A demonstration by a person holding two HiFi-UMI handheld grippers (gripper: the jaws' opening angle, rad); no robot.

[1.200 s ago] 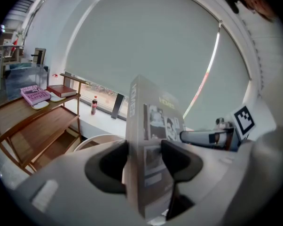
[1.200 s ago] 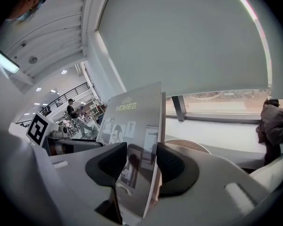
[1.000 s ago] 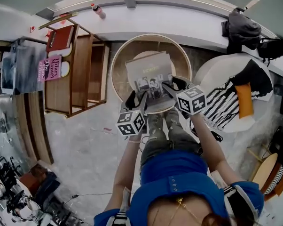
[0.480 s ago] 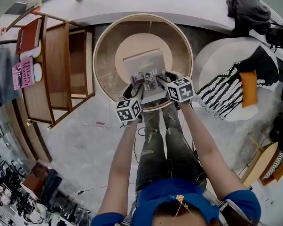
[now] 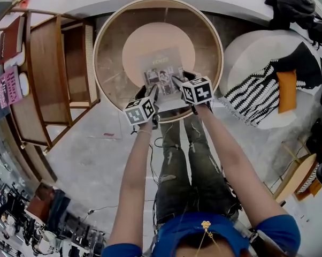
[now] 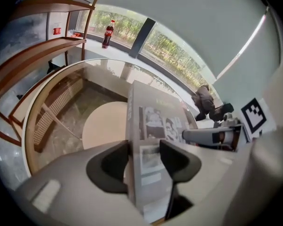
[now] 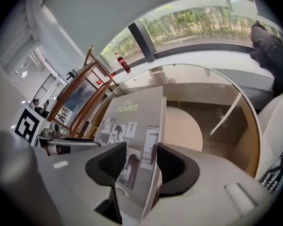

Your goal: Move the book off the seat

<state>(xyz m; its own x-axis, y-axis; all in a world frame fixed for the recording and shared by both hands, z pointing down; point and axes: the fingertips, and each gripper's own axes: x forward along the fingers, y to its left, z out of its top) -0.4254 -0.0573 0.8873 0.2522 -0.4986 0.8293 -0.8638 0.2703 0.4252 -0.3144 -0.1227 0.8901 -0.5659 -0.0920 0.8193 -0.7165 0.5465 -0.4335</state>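
At the left hand-held gripper — the book, near edge hidden.

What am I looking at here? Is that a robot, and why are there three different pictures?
It is not a robot. A person holds a hand tool with two jaws in each hand, and the cubes with square markers are part of those tools. The top-down picture comes from a camera on the person's head. The other two come from cameras riding on the left gripper and the right gripper, each looking along its own jaws. Both grippers are clamped on one grey book, one on each side. The left jaws have just been closing on it. The book is over a round table with a wooden rim; I cannot tell whether it rests there. Beside the table stand a wooden shelf and a white pouf with a striped throw.
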